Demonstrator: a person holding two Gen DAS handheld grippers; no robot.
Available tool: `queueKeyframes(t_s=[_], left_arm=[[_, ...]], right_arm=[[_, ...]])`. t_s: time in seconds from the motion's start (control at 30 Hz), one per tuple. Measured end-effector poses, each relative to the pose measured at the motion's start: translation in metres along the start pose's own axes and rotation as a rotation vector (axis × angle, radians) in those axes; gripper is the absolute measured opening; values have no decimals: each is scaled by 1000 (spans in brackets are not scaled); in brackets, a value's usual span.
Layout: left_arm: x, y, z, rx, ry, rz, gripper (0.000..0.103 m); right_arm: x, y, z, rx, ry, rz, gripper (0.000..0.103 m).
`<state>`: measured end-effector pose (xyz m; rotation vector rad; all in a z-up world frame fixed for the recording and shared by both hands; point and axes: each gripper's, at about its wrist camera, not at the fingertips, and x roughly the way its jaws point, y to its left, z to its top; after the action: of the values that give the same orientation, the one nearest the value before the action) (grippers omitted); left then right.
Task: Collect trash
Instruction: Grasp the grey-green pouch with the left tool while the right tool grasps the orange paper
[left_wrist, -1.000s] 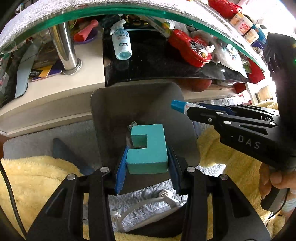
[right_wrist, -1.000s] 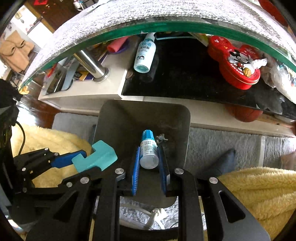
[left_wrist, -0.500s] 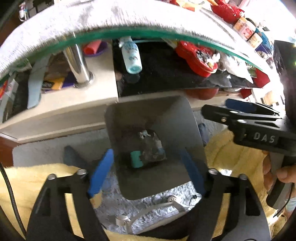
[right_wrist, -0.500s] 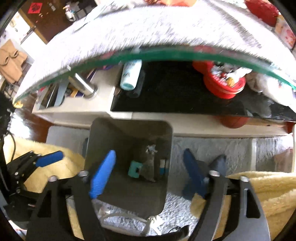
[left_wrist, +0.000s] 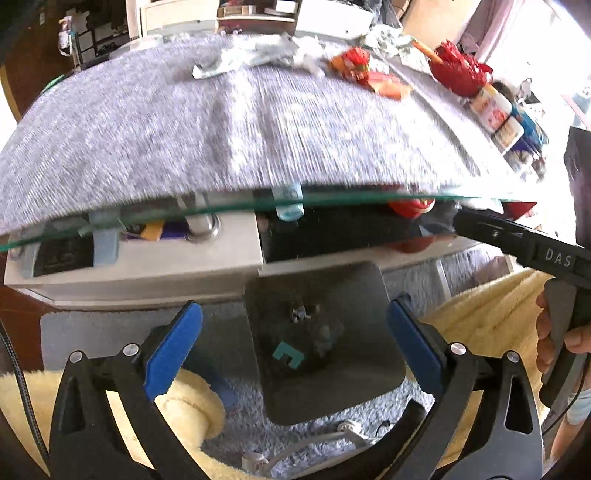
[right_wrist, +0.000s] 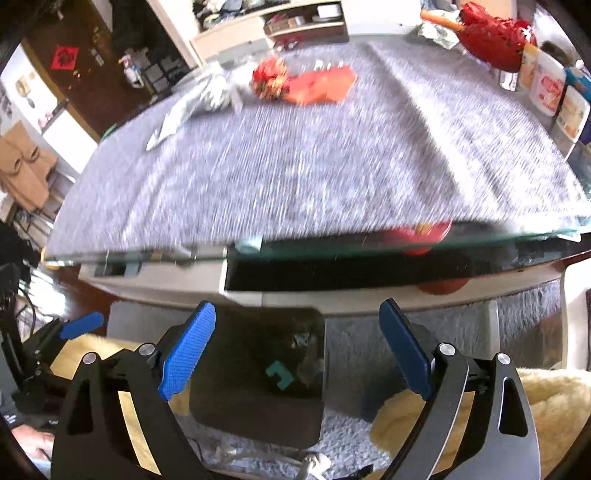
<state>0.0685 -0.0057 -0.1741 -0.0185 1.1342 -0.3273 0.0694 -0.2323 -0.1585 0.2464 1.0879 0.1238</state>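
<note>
Both of your loads have gone since a second ago: the teal block (left_wrist: 289, 359) that sat between the left pads and the small bottle the right ones carried have dropped into the bin (left_wrist: 384, 373), and both views have risen to take in the top of the surface (left_wrist: 229, 125).

Nearest you, the left hand-held gripper (left_wrist: 295, 354) is opening with nothing between its pads, poised above the bin. The right hand-held gripper (right_wrist: 295, 350) is opening too, likewise empty, over the same bin. In the bin, the teal block lies on the bottom beside a dark crumpled heap (left_wrist: 325, 338); the bottle I cannot pick out there.

That drop looks finished, so the step in hand is going back for more. Beyond the bin, across the grey cloth (left_wrist: 147, 140), silver wrappers (left_wrist: 243, 61) and a red packet (right_wrist: 317, 88) lie near the far edge. Your next move calls for reaching well over the cloth with the pads kept wide, one piece each. The jars (right_wrist: 550, 88) at the far right of the bin look like keepers, so steer clear of them.
</note>
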Motion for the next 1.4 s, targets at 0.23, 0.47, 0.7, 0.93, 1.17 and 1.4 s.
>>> queueKeyframes(t_s=[0.23, 0.47, 0.7, 0.93, 1.17, 1.4], left_arm=[[-7, 11, 30, -26, -38, 19, 95], [-2, 21, 65, -25, -65, 42, 95], [12, 32, 111, -26, -82, 57, 95], [26, 42, 154, -15, -92, 83, 95], [52, 44, 190, 6, -75, 82, 95], [74, 42, 222, 61, -100, 86, 95]], right_arm=[[-3, -8, 30, 8, -35, -25, 91], [6, -12, 61, 7, -62, -50, 91], [28, -11, 98, -43, -88, -88, 91], [55, -18, 133, -69, -85, -116, 91], [79, -19, 153, -94, -61, -121, 91], [89, -17, 164, -116, -67, -124, 91]])
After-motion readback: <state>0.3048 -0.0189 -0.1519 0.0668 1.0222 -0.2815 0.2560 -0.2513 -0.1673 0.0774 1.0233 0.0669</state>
